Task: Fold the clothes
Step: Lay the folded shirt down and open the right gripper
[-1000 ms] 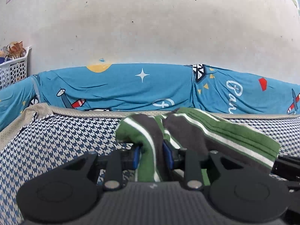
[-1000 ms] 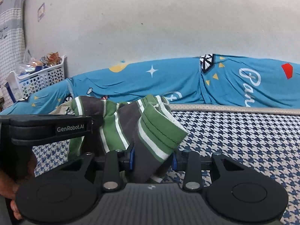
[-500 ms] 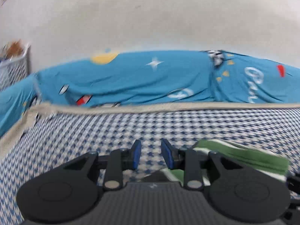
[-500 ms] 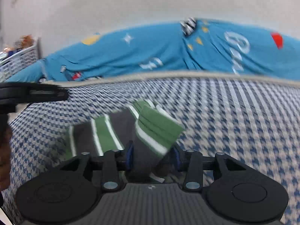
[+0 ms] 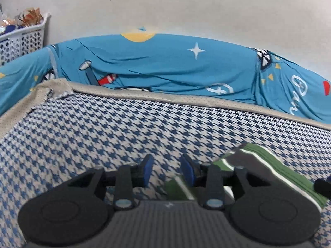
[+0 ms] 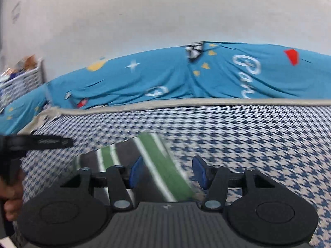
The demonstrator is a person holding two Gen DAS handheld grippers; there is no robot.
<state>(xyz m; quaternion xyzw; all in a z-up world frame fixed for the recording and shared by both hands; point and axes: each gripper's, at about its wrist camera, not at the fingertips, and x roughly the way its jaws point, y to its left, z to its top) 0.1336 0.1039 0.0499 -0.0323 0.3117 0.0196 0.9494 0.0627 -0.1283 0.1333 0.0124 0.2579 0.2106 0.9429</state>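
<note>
A green, grey and white striped garment (image 6: 153,161) lies flat on the blue-and-white houndstooth cover (image 6: 258,140). My right gripper (image 6: 167,173) hovers low over its right edge. Its jaws are opening, with a green stripe running between the blue pads (image 6: 198,172), which do not press on it. In the left wrist view the garment (image 5: 264,165) lies just right of my left gripper (image 5: 167,170). That gripper's jaws are also opening, and only the cover shows between them. The right wrist view shows the left gripper's body (image 6: 39,142) and the hand holding it (image 6: 10,198) at the far left.
Bright blue bedding with stars and lettering (image 5: 165,66) is heaped along the wall behind the cover's beige border (image 5: 186,101). A white lattice basket (image 5: 22,39) full of items stands at the far left.
Both grippers held the bunched garment up a second ago. They let go, and it now lies spread on the cover. The left gripper has slid left off it and both have widened.
</note>
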